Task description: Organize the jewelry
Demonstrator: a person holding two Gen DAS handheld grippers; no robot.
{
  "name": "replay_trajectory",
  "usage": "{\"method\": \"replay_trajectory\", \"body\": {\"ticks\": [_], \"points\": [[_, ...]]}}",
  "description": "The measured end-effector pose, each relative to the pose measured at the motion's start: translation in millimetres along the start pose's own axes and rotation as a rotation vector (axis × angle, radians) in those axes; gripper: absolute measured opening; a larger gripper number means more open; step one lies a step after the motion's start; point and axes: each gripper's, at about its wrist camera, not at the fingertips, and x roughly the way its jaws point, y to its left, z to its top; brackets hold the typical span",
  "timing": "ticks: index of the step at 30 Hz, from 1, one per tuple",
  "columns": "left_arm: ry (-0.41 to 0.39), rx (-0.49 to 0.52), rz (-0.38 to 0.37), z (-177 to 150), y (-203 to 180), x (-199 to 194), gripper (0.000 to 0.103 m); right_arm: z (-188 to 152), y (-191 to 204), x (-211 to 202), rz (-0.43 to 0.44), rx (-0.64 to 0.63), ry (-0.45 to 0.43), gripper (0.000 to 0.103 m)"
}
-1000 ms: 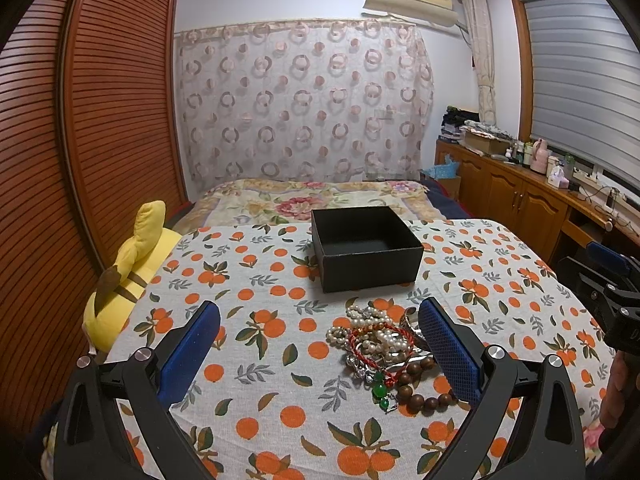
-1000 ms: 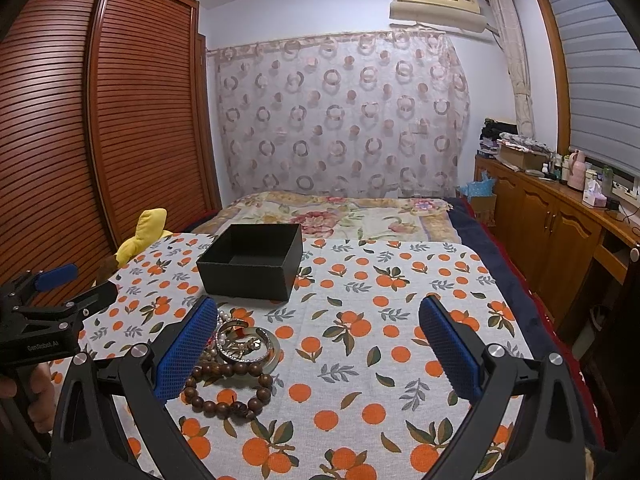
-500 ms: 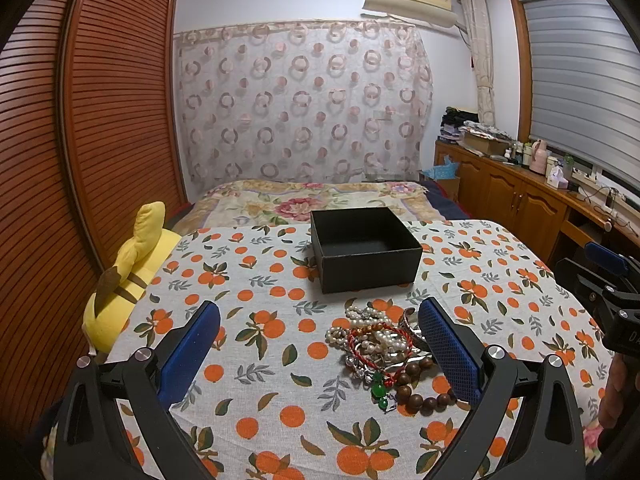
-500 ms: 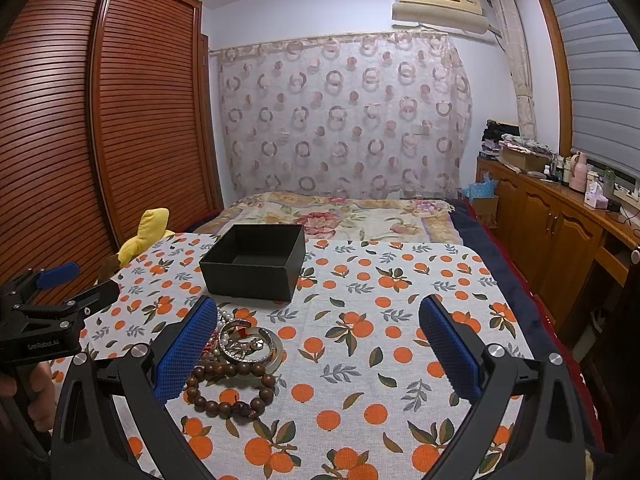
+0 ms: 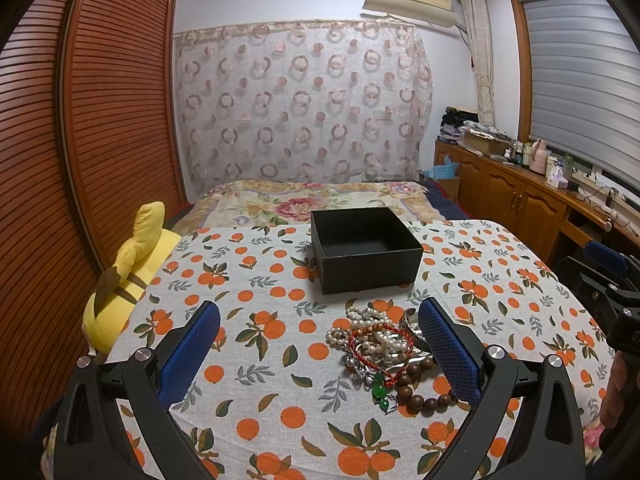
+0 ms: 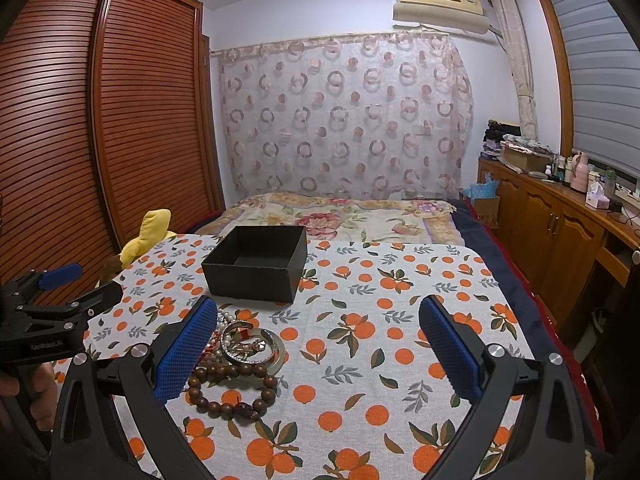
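**Status: Approach phase, negligible change, nothing grasped**

The jewelry pile (image 5: 384, 348) lies on the orange-print tablecloth (image 5: 260, 280), just in front of the open black box (image 5: 366, 248). The pile is a tangle: pearl strands (image 5: 360, 320), a red cord bracelet (image 5: 370, 338), green beads (image 5: 380, 394), a wooden bead bracelet (image 6: 232, 392) and silver bangles (image 6: 256, 346). Items overlap and touch one another. The box interior appears empty, so no item is sorted yet.

Change over the last second: minimal. In both wrist views the scene sits at nearly the same position as one second ago, with only a slight drift of the framing. The pile and the box have not moved.

The left gripper (image 5: 320, 344) is held wide open above the cloth, with nothing between its blue pads (image 5: 448, 348); the pile lies near its right-side pad. The right gripper (image 6: 316, 344) is likewise wide open and empty, with the pile against its left-side pad. Each gripper is visible at the edge of the other's view, held by a hand (image 6: 40, 384).

Assessment: the task is at its start. Neither tool has committed to a target. The next move calls for selecting one item at the pile's edge; the wooden bead bracelet appears least entangled. Risk: a strand snagged on a neighbour may drag other pieces along.

A yellow plush toy (image 5: 128, 276) sits at the table's left edge, clear of the work area.
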Motion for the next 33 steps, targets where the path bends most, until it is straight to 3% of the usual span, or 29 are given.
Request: {"method": "replay_trajectory", "body": {"ticks": [28,33], "points": [[0.023,-0.002,-0.007,-1,2,5,0.096,-1,5,7,0.035,-0.018,0.027,0.101],[0.06,-0.006,-0.026,-16,6,14,0.096,-10,8,19,0.091,-0.041,0.067,0.09]]}}
